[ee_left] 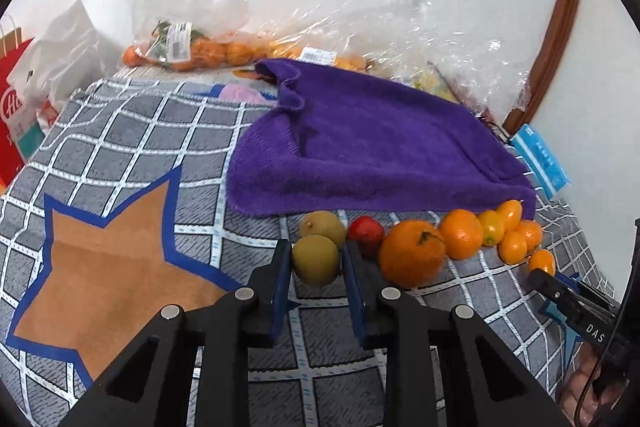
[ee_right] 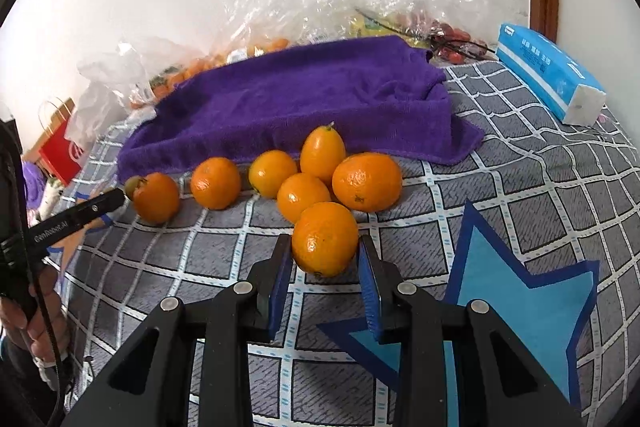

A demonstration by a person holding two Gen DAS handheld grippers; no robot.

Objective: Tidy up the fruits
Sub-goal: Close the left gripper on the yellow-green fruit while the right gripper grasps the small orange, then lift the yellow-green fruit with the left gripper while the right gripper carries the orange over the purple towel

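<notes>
Firmly between each gripper's ribbed blue pads: left gripper (ee_left: 316,261), matte round kiwi (ee_left: 315,259); right gripper (ee_right: 325,254), glossy dimpled orange (ee_right: 325,239).

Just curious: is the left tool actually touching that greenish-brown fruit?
Touching. The left wrist view shows the left tool with both blue pads pressed against the greenish-brown fruit.

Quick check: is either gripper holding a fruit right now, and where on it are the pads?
Both. The left gripper clamps a green-brown fruit across its sides. The right gripper clamps a small orange by its lower sides.
</notes>
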